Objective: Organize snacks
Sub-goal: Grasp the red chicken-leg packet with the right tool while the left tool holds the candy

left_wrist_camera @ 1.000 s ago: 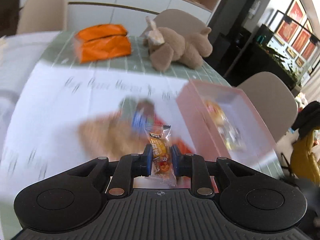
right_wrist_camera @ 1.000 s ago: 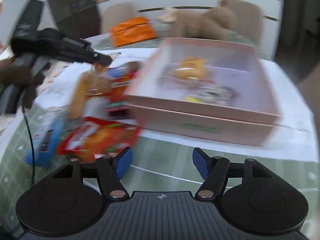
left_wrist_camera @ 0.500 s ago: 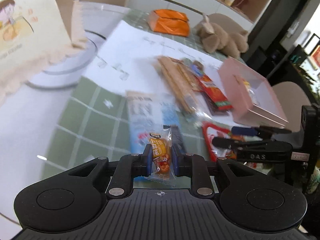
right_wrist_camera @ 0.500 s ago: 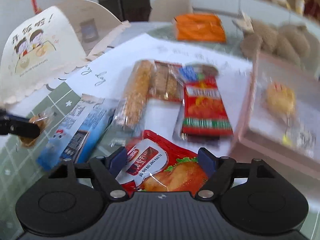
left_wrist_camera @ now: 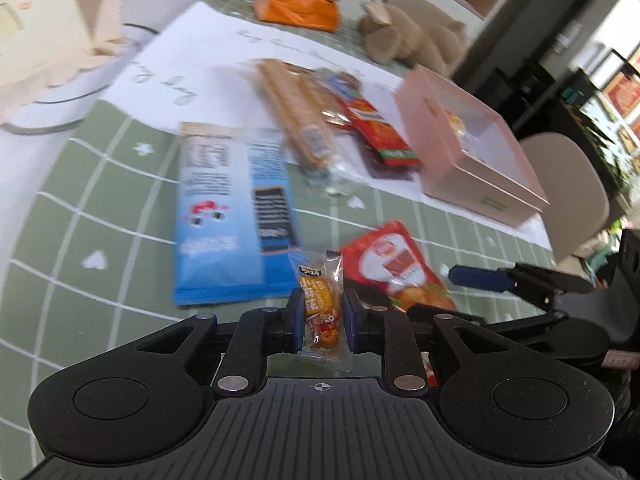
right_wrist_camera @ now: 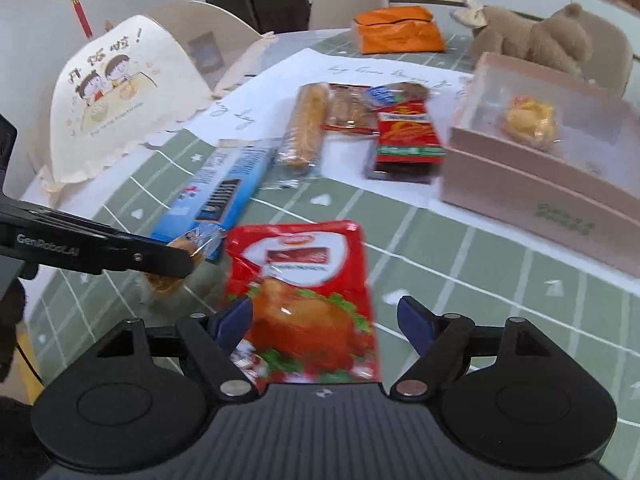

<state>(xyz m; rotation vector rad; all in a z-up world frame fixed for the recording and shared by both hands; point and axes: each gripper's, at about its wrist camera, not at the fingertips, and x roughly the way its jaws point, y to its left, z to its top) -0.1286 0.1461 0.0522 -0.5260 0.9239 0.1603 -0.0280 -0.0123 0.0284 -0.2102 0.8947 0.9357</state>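
My left gripper (left_wrist_camera: 322, 320) is shut on a small orange snack packet (left_wrist_camera: 320, 300), held upright just above the green checked cloth; it also shows at the left of the right wrist view as a black left gripper (right_wrist_camera: 188, 260). My right gripper (right_wrist_camera: 324, 316) is open, its blue fingers (left_wrist_camera: 480, 278) straddling the near end of a red chicken packet (right_wrist_camera: 304, 280) that lies flat, pads apart from it. The pink box (right_wrist_camera: 520, 188) at the right holds a yellow snack (right_wrist_camera: 528, 120). A blue packet (left_wrist_camera: 228, 220), a long biscuit pack (right_wrist_camera: 308, 128) and a red snack pack (right_wrist_camera: 408, 132) lie between.
An orange bag (right_wrist_camera: 396, 32) and a brown plush toy (right_wrist_camera: 532, 36) sit at the table's far side. A cream cartoon card (right_wrist_camera: 120, 92) stands at the left. A white paper sheet (left_wrist_camera: 192, 48) lies under several snacks. Beige chairs ring the table.
The left gripper carried the small packet away from the pink box to the near side by the blue packet. The right gripper swung left from the box to the red chicken packet and opened wider.
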